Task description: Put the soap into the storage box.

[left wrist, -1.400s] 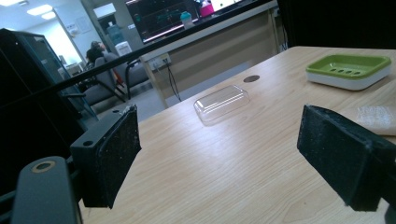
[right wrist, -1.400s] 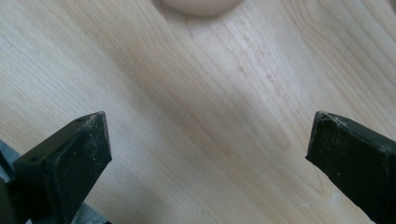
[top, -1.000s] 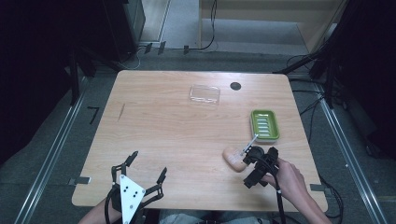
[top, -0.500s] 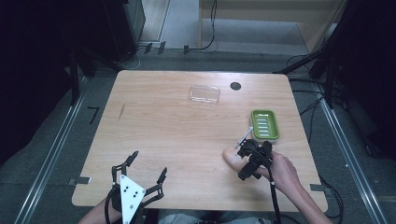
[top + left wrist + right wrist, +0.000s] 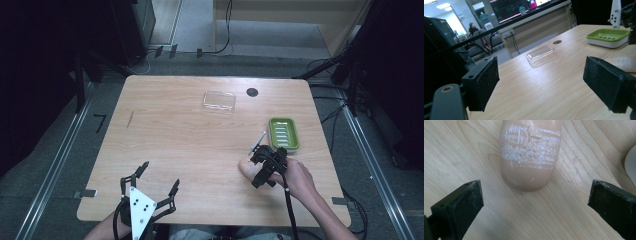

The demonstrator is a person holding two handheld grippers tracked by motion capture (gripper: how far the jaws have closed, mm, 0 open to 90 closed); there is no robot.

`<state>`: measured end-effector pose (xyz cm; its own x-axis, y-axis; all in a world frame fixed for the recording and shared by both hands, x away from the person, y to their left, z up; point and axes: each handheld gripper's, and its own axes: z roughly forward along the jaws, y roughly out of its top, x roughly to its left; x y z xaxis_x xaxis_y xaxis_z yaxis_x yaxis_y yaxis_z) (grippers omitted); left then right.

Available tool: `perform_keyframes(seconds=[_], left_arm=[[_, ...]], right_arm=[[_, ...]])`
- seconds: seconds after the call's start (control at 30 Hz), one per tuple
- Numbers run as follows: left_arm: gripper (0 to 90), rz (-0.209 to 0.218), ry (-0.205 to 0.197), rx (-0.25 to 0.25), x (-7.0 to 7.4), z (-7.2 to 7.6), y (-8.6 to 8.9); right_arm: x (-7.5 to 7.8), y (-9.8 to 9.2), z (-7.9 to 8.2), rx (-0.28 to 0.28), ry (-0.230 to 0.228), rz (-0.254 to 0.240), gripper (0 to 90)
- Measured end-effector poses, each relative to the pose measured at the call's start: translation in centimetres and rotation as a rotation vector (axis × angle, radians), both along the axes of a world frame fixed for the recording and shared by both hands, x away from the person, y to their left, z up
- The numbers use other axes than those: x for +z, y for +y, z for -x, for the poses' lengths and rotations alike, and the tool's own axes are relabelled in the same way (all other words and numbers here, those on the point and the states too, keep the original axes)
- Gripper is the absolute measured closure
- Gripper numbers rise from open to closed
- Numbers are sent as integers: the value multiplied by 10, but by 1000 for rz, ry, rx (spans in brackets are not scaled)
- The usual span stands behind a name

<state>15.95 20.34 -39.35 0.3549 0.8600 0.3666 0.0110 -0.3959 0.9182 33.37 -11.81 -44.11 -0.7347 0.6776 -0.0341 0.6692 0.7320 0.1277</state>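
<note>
A peach soap bar [image 5: 530, 152] with white scuffs lies on the wooden table [image 5: 175, 135], right of centre. My right gripper [image 5: 257, 170] hovers over it, pointing down at the table. It is open, and in the right gripper view [image 5: 536, 195] its jaws stand wide on either side of the bar's near end without touching it. The bar [image 5: 245, 167] peeks out at that gripper's left. My left gripper [image 5: 160, 176] rests at the table's front left edge, open [image 5: 541, 75] with nothing between its pads.
A green soap dish [image 5: 283, 133] sits just beyond the right gripper, near the table's right edge, and appears again [image 5: 607, 37]. A clear plastic lid [image 5: 219, 101] lies at the back centre beside a black round hole [image 5: 252, 92]. The lid [image 5: 541, 55] is ahead of the left gripper.
My right gripper has moved left and forward over the soap bar, still open. The left gripper has stayed put.
</note>
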Motion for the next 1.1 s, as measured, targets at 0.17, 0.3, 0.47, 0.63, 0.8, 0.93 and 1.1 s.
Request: perform_keyframes(seconds=[0.17,0.3,0.47,0.63,0.8,0.93,1.1], left_arm=[[138,0,0,0,0,0,0],[138,1,2,2,0,0,0],[138,1,1,0,0,0,0],[138,2,1,-1,0,0,0],[138,1,2,-1,0,0,1],[138,1,0,-2,0,0,0],[138,2,2,-2,0,0,0]], right_arm=[[-1,2,-5,-16,4,-12,0],[-1,4,-12,-19,5,-23,0],[-7,8,-20,-30,27,-26,0],[-10,11,-24,-38,48,-30,0],[-14,17,-28,-33,58,-30,0],[-18,24,-28,-25,64,-24,8],[-19,28,-27,-20,59,-31,126]])
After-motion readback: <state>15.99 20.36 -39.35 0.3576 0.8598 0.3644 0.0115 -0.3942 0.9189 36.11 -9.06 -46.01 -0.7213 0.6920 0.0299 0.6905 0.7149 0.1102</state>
